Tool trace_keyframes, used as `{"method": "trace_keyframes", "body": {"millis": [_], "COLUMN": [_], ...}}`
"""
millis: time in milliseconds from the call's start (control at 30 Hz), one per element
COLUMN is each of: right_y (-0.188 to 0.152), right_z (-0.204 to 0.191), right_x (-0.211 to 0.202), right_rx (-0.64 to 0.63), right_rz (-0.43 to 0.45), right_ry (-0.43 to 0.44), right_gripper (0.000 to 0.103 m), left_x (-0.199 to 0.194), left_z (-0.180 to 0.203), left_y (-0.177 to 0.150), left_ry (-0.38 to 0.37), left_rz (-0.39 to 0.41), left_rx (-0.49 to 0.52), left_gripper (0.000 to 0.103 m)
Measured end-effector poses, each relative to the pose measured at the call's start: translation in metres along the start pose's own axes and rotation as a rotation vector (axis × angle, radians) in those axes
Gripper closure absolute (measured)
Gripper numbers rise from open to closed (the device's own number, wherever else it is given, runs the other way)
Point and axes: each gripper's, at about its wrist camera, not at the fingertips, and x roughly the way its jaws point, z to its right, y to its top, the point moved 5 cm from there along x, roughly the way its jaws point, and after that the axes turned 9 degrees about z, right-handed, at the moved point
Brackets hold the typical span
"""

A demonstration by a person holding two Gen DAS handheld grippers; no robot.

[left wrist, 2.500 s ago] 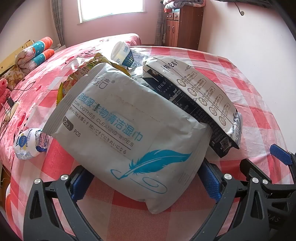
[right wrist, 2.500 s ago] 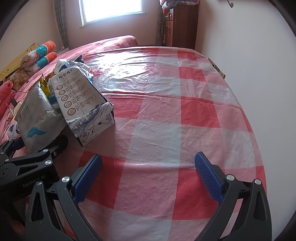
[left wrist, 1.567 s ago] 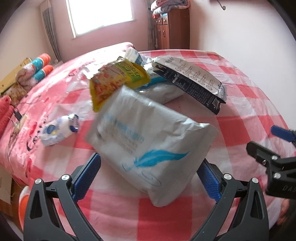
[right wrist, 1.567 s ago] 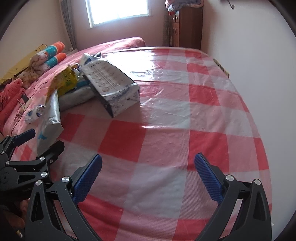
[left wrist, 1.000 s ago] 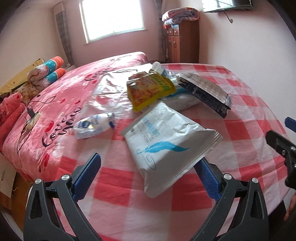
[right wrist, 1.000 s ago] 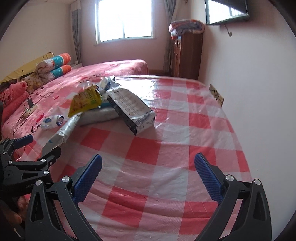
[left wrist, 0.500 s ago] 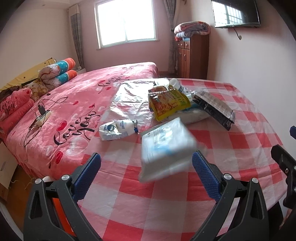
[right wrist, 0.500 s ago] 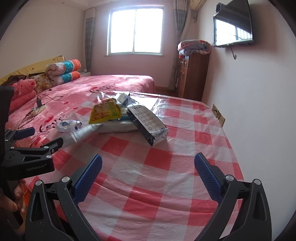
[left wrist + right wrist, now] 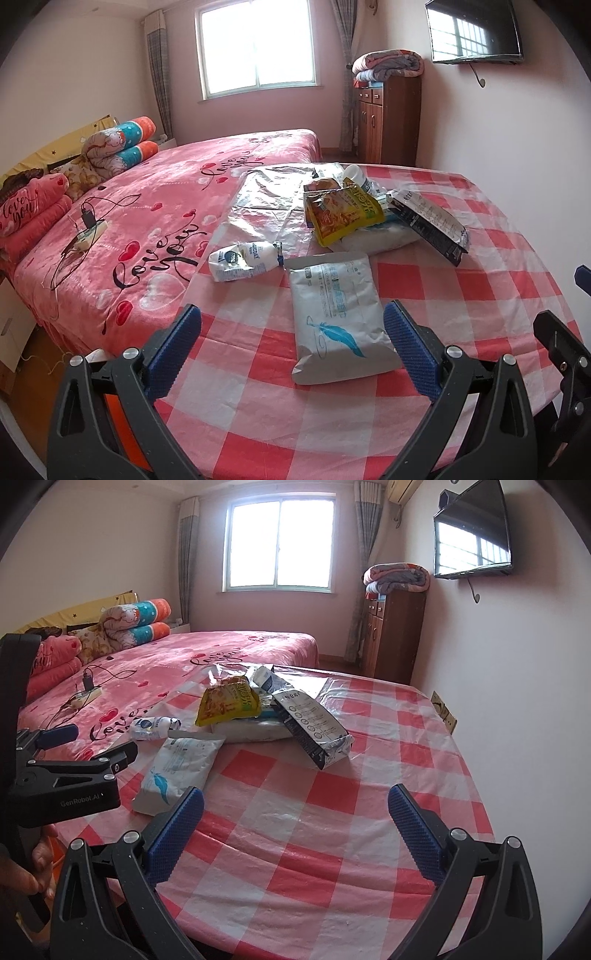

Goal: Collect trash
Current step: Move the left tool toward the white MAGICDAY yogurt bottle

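A white wet-wipes pack [image 9: 338, 314] with a blue feather lies flat on the red-checked tablecloth [image 9: 461, 310], between and just beyond my open left gripper [image 9: 291, 350]; it also shows in the right wrist view [image 9: 177, 768]. Beyond it lie a crushed white bottle [image 9: 242, 260], a yellow snack bag [image 9: 343, 214], a white pack [image 9: 376, 236] and a dark carton [image 9: 428, 225]. My right gripper [image 9: 295, 830] is open and empty over bare cloth; the carton [image 9: 314, 727] and snack bag [image 9: 227, 701] lie ahead of it.
A pink bed [image 9: 147, 206] with pillows and a charger lies left of the table. A wooden cabinet [image 9: 393, 635] stands by the far wall under a TV [image 9: 472, 531]. The table's near edge is just below both grippers.
Both grippers have drawn back and up from the pile. The wipes pack, lifted between the left fingers earlier, has dropped and now lies flat on the cloth.
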Motion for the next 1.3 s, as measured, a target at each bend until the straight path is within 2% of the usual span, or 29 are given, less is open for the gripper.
{"method": "trace_keyframes", "body": {"millis": [833,1133,1300], "right_y": [-0.010,-0.024,-0.031], "right_z": [0.013,0.020,0.033], "right_x": [0.004,0.020,0.028], "right_rx": [0.022,0.038,0.090], "right_rz": [-0.017,-0.073,-0.112], "right_ry": [0.008,0.018,0.013], "right_gripper": [0.004,0.004,0.004], "left_x": [0.006,0.020,0.026], "left_z": [0.015,0.017,0.018], "left_y": [-0.010,-0.020,-0.025], "left_ry": [-0.016,-0.034,-0.052], "left_rz": [-0.037,-0.100,-0.128], "left_rx": [0.026,-0.001,-0.032], "left_gripper": [0.004,0.004,0.004]}}
